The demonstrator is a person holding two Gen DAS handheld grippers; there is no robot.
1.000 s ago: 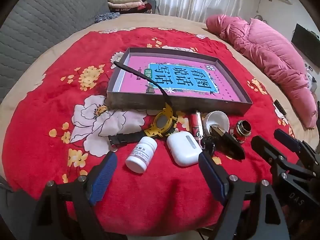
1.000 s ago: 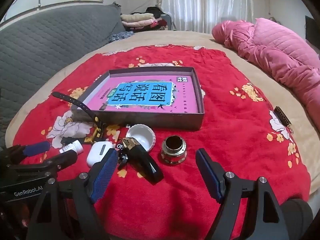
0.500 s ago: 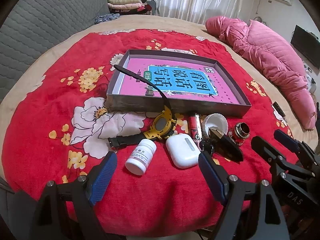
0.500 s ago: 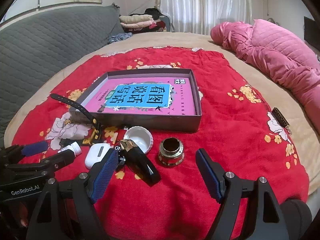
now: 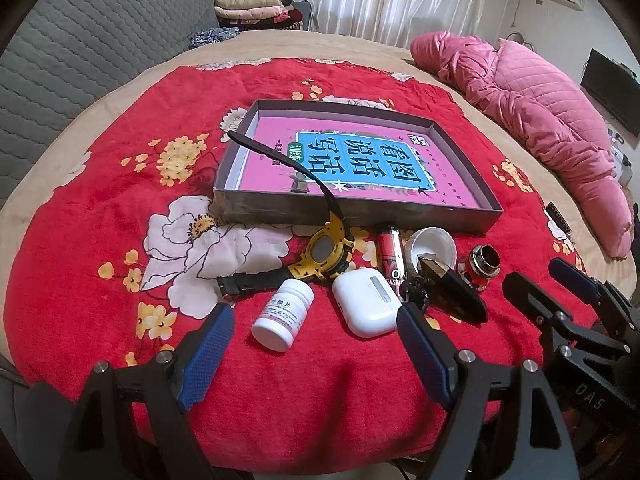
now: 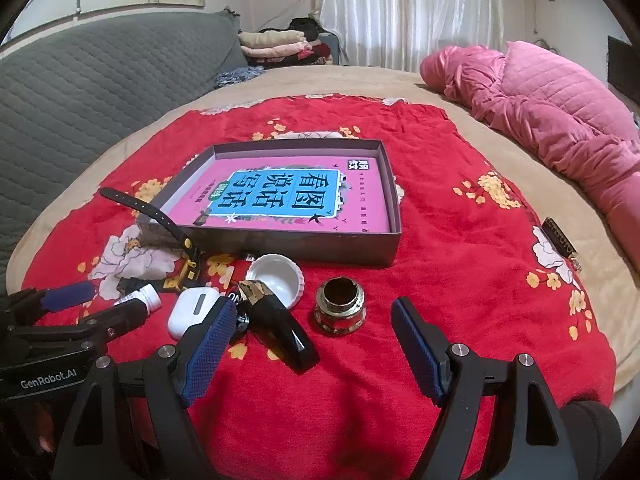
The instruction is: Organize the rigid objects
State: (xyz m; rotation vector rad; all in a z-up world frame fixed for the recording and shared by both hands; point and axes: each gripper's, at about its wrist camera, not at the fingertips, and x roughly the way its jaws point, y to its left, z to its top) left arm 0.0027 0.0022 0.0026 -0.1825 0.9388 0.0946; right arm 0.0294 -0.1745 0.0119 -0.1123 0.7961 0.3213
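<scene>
A red flower blanket [image 5: 120, 184] covers the bed, with a pink quilt [image 6: 560, 128] and white curtains [image 6: 400, 12] behind. The 2 grippers, left gripper [image 5: 312, 356] and right gripper [image 6: 316, 344], have their fingers wide apart, holding nothing.

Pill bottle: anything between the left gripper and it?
Nothing visible. The white pill bottle lies on its side on the red blanket, just ahead of the open left gripper; the earbud case sits beside it, apart.

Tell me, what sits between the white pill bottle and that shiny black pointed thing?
The white earbud case lies between the pill bottle and the black pointed piece, clearest in the left wrist view. A small black knob sits just beside the pointed piece.
</scene>
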